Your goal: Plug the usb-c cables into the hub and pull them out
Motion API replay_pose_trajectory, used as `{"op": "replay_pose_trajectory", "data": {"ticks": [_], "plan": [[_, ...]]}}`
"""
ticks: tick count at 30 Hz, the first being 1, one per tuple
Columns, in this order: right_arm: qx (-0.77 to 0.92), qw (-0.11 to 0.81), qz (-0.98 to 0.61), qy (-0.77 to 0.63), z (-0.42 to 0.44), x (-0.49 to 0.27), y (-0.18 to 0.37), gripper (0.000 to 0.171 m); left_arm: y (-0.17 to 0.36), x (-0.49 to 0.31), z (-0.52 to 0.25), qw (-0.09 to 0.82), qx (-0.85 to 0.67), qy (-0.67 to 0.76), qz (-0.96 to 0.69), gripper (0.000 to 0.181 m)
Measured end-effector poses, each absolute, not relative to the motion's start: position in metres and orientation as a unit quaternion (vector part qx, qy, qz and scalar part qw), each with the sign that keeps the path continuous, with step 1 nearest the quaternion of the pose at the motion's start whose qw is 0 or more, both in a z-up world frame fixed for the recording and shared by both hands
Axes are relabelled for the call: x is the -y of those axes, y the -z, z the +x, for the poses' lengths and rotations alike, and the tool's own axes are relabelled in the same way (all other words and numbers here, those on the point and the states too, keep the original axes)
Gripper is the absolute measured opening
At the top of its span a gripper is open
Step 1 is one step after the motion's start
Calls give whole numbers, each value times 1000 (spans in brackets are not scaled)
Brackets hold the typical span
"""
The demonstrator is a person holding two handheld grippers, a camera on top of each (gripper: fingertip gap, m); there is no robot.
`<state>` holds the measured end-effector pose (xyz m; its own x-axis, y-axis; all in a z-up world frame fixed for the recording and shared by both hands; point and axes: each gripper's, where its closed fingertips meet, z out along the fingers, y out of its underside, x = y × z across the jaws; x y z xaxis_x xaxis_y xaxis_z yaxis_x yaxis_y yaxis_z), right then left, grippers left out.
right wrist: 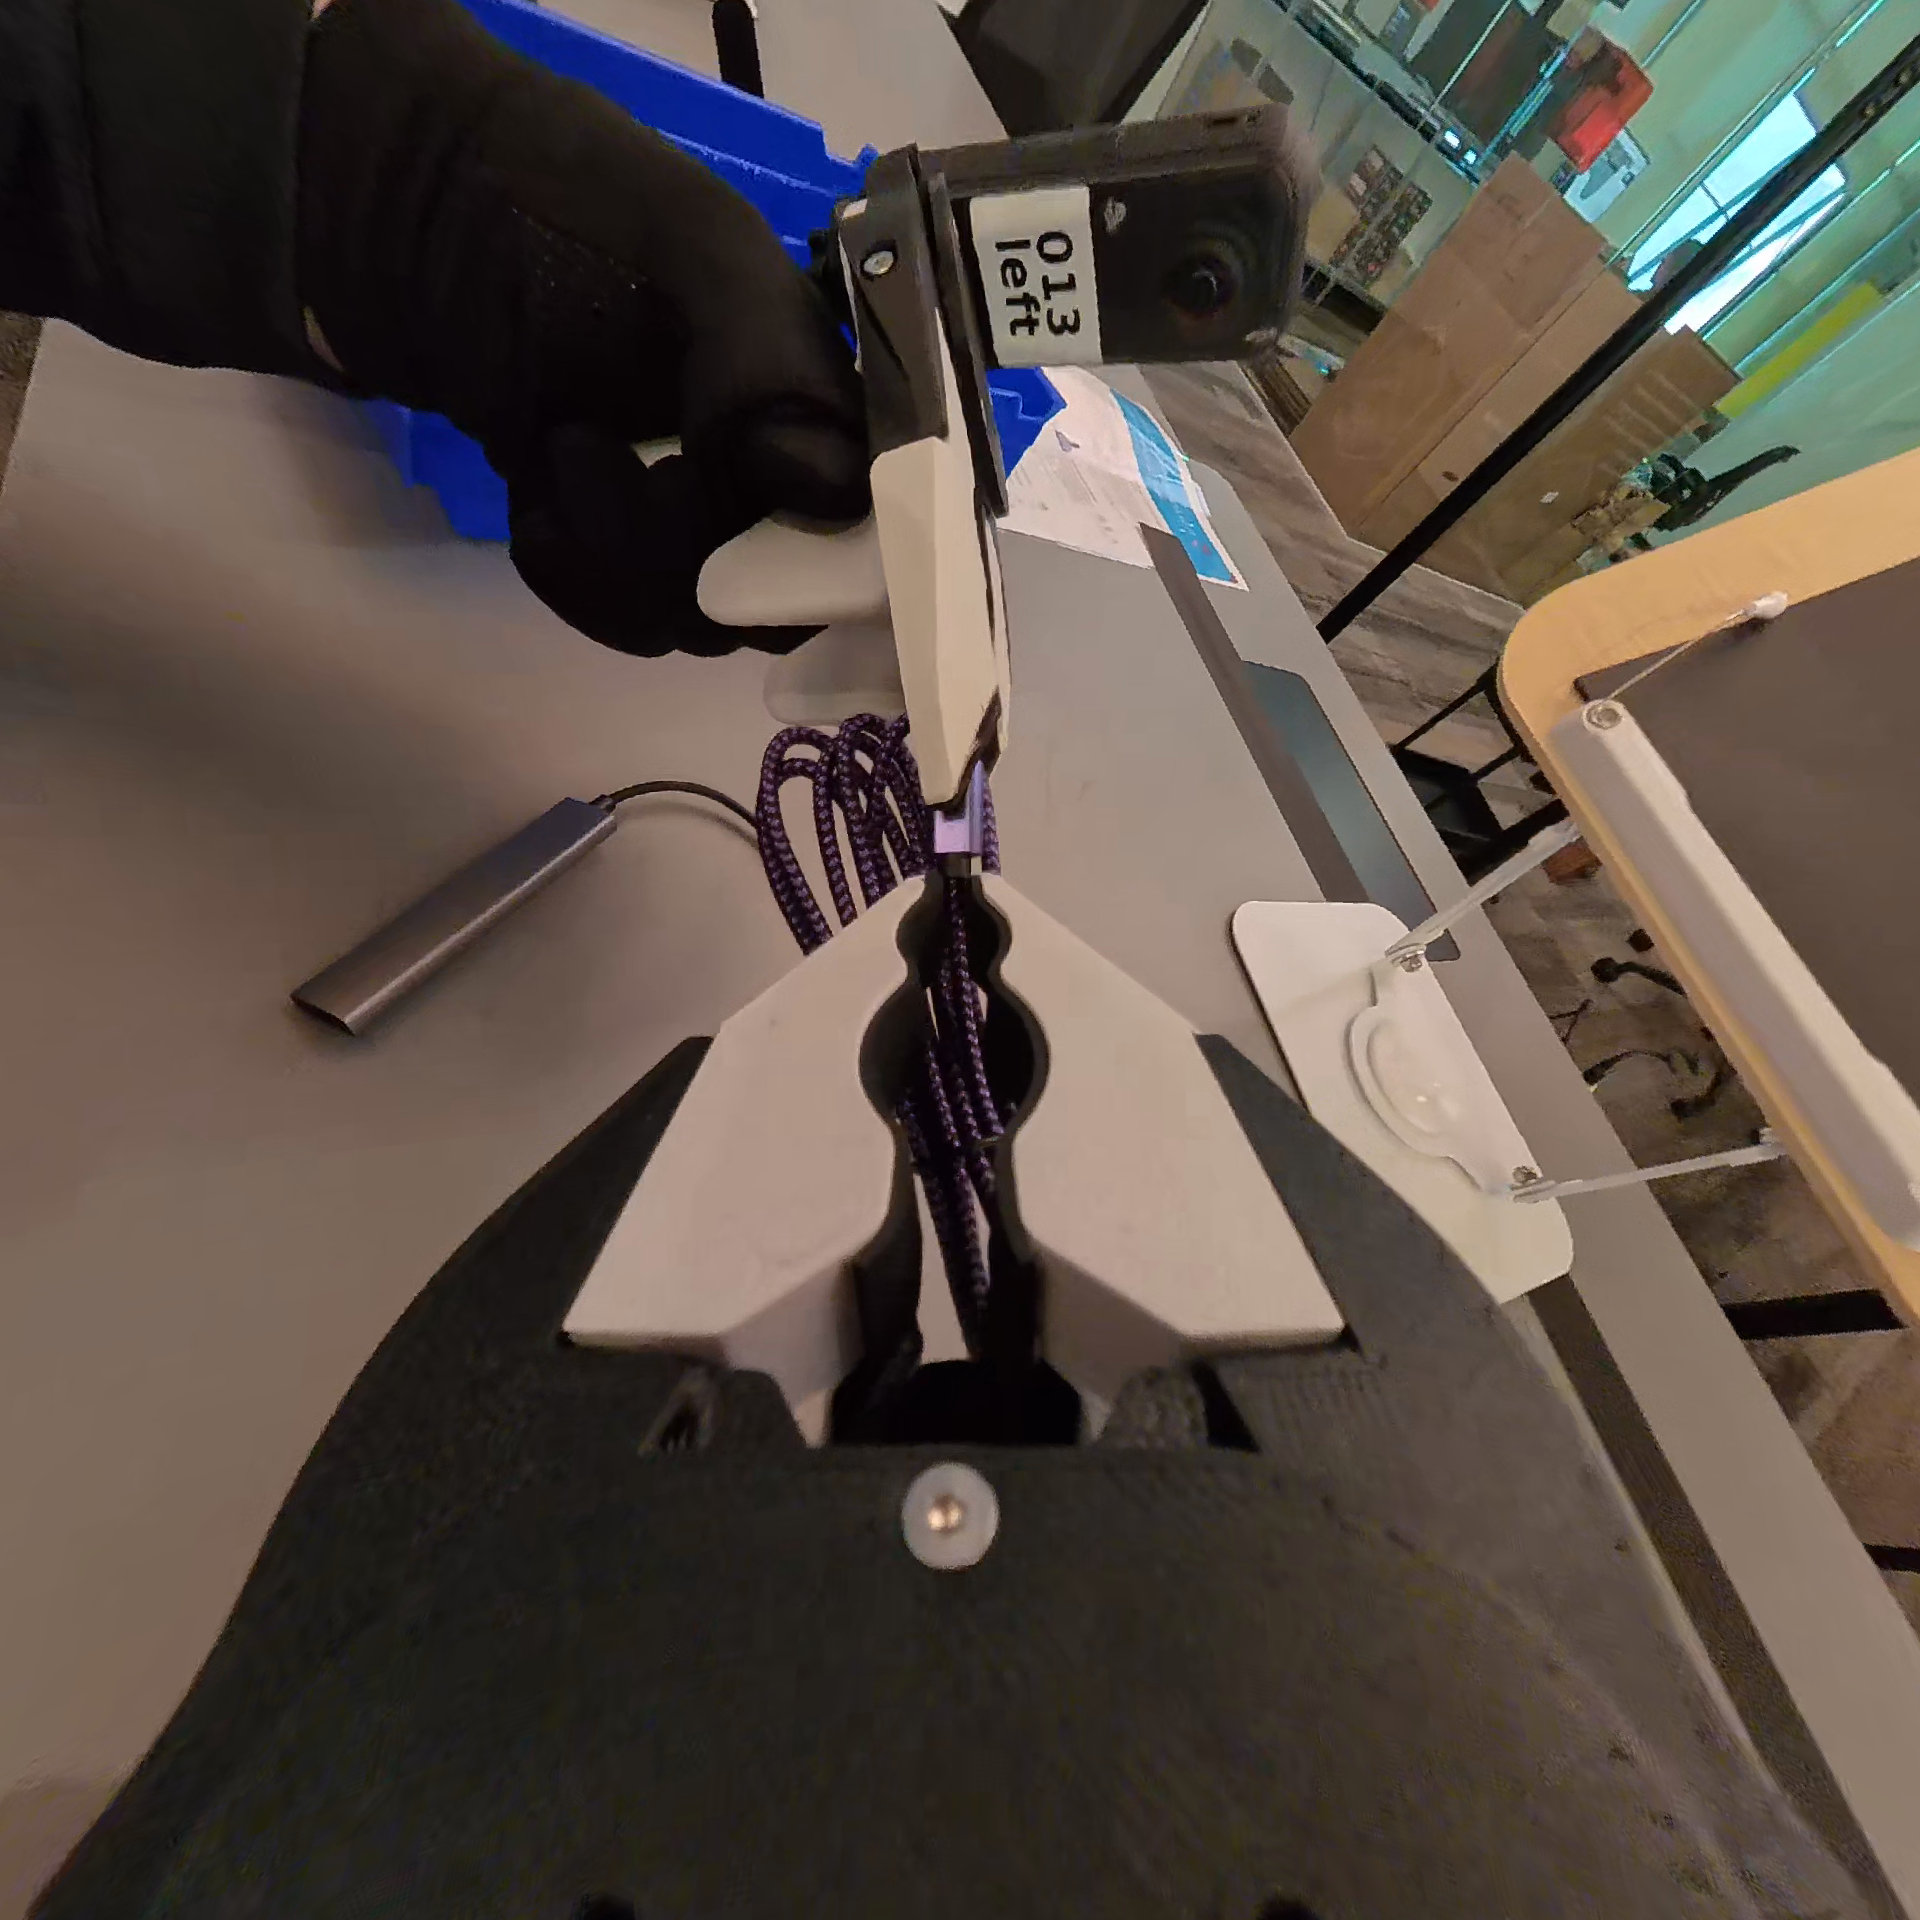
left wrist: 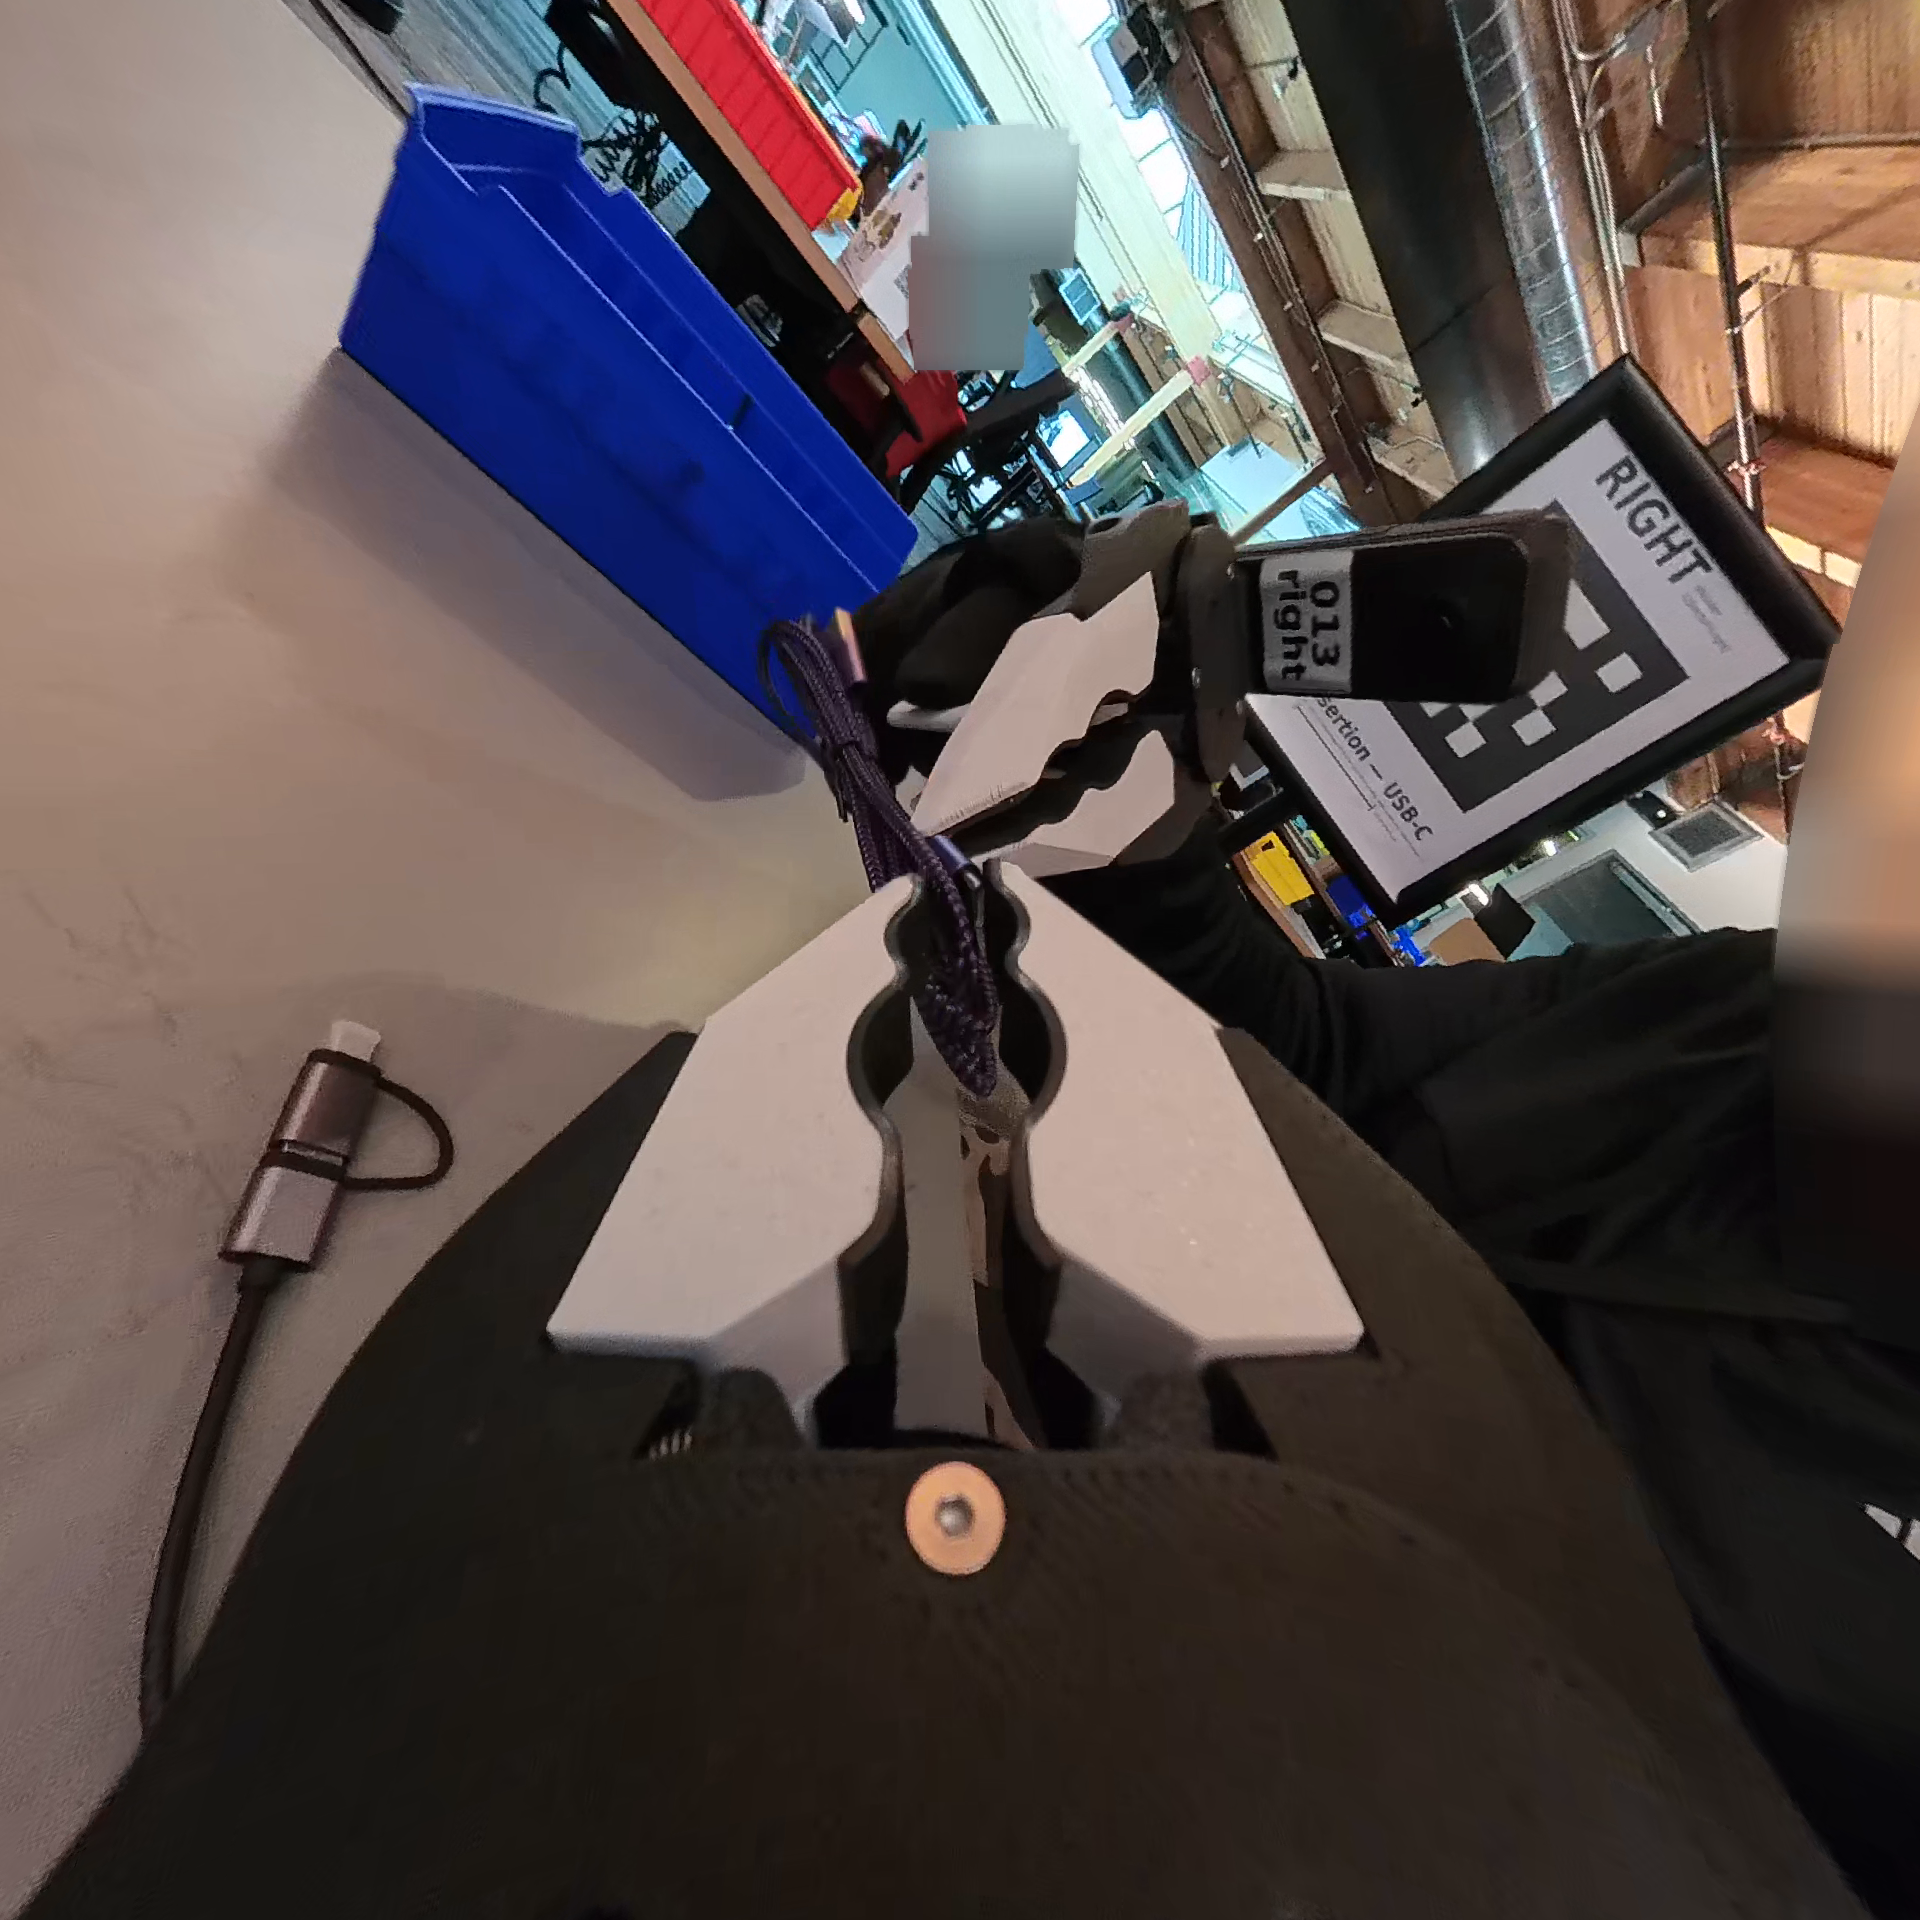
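Right, we've got both grippers pinched shut on the purple braided cable (right wrist: 831, 821), left gripper (left wrist: 951, 894) and right gripper (right wrist: 961, 883) meeting tip to tip, lifted clear above the hub (right wrist: 457, 914) on the grey table (right wrist: 208, 727). Our worry: two grips on one bundle could tug against each other and twist the plug (right wrist: 958, 831). Only our right view shows the hub body; our left view shows its adapter end (left wrist: 301, 1153), near the blue bin (left wrist: 623, 416).
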<state>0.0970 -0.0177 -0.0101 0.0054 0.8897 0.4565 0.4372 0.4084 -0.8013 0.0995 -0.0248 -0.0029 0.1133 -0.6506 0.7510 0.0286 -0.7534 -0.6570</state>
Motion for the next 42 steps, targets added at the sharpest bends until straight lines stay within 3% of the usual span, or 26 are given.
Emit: {"op": "replay_pose_trajectory", "data": {"ticks": [3, 8, 13, 17, 21, 25, 35, 38, 40, 42], "plan": [[660, 503, -504, -240, 98, 16, 15, 0, 4, 22, 101, 278, -220, 622, -699, 10], [642, 499, -519, -263, 102, 9, 22, 0, 11, 7, 93, 321, -206, 562, -734, 36], [639, 490, -533, -258, 106, 2, 33, 0, 4, -6, 76, 398, -204, 466, -764, 51], [643, 483, -540, -247, 106, 0, 40, 0, -24, 10, 89, 458, -289, 375, -753, 44], [646, 482, -538, -248, 103, 2, 40, 0, -18, 28, 126, 430, -361, 321, -762, 36], [646, 486, -535, -245, 104, 4, 35, 0, 11, 12, 120, 395, -314, 320, -801, 38], [644, 493, -531, -246, 104, 3, 31, 0, 16, 3, 106, 402, -248, 391, -790, 43], [642, 497, -527, -251, 103, 5, 27, 0, 19, 6, 110, 379, -239, 436, -780, 32], [645, 498, -524, -249, 103, 6, 25, 0, 20, 10, 114, 370, -238, 461, -771, 10], [645, 500, -521, -251, 103, 7, 23, 0, 19, 10, 114, 371, -230, 474, -764, 8]]}}
